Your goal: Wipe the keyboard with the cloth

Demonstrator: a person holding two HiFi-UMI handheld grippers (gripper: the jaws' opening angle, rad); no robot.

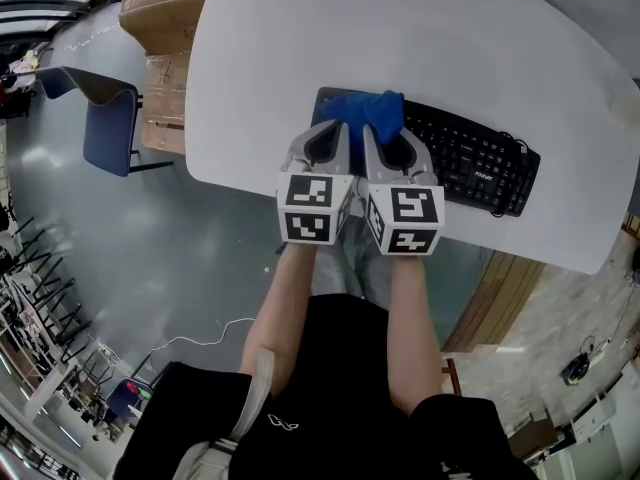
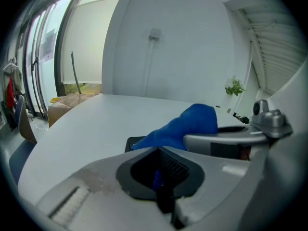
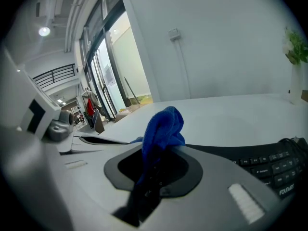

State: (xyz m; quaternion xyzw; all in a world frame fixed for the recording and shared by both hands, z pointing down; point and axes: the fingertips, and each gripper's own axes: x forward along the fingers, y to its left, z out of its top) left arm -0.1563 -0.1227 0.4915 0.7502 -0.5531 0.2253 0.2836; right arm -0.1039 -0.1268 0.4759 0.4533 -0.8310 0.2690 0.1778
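A black keyboard (image 1: 470, 158) lies along the near edge of the white table (image 1: 400, 38). A blue cloth (image 1: 368, 111) is bunched over its left end. My left gripper (image 1: 338, 128) and right gripper (image 1: 376, 133) are held side by side over that end. The left gripper (image 2: 159, 177) is shut with a small fold of the cloth (image 2: 185, 126) pinched in its jaws. The right gripper (image 3: 154, 170) is shut on the cloth (image 3: 163, 126), which stands up in a lump above its jaws. Keys of the keyboard (image 3: 269, 165) run off to the right.
Cardboard boxes (image 1: 165, 8) and a blue chair (image 1: 108, 118) stand on the floor left of the table. A wooden cabinet (image 1: 500, 298) sits under the table's right side. A small plant (image 2: 235, 86) stands at the far table edge.
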